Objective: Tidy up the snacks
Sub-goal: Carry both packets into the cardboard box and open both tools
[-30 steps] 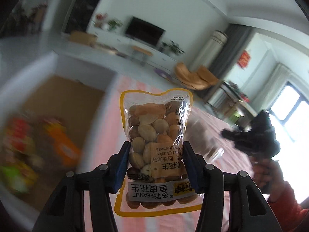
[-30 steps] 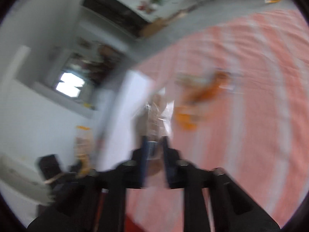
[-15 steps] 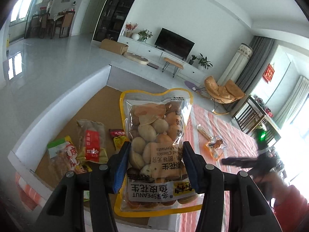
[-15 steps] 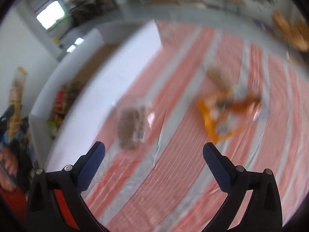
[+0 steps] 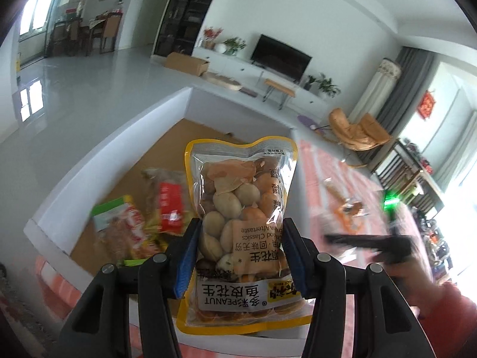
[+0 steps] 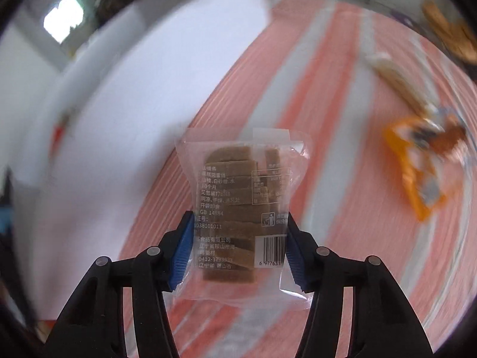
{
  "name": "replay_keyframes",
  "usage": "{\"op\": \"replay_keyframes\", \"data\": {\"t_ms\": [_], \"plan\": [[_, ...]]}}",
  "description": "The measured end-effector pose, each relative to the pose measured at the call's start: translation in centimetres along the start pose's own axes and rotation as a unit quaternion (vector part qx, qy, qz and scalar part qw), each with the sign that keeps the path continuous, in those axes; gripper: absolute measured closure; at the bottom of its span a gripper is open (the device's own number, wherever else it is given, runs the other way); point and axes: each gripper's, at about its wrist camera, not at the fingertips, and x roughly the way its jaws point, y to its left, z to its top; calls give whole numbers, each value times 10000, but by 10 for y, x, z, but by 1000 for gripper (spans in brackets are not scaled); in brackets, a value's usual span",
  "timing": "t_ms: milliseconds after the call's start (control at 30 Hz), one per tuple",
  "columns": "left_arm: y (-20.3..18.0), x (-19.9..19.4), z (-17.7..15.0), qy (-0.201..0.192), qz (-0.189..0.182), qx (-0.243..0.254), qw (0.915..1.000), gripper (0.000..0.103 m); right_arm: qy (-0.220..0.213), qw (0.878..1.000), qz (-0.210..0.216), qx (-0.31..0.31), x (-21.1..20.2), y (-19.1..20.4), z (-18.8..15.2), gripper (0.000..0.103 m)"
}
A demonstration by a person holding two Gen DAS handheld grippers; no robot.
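Blue-padded left gripper (image 5: pixel 241 256) clamps a yellow-edged clear pouch of coated peanuts (image 5: pixel 242 223) by both sides, pouch upright, hanging over the near rim of a white-walled box with brown cardboard floor (image 5: pixel 119 146). In the box: a red-labelled clear packet (image 5: pixel 167 200) and a green-and-orange snack bag (image 5: pixel 119 229), lying side by side.

Right gripper (image 6: pixel 235 249) jaws closing, pads on both edges of a clear packet of brown hawthorn strips (image 6: pixel 238 205) above the pink-and-white striped cloth (image 6: pixel 328 137). Farther out on the cloth: an orange-trimmed packet (image 6: pixel 417 170), blurred, and a pale stick-shaped snack (image 6: pixel 396 80).
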Motion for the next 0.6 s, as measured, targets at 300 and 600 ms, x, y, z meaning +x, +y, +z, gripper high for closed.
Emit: {"op": "replay_keyframes", "data": {"t_ms": [300,600], "plan": [[27,40,11,193,1187,166,9926,43,-939,9791,1800,-145,-116,85,33,42],[44,3,-3,-273,1662,20,9857,5,-1190,9757,1841,41,-101,100,19,0]]}}
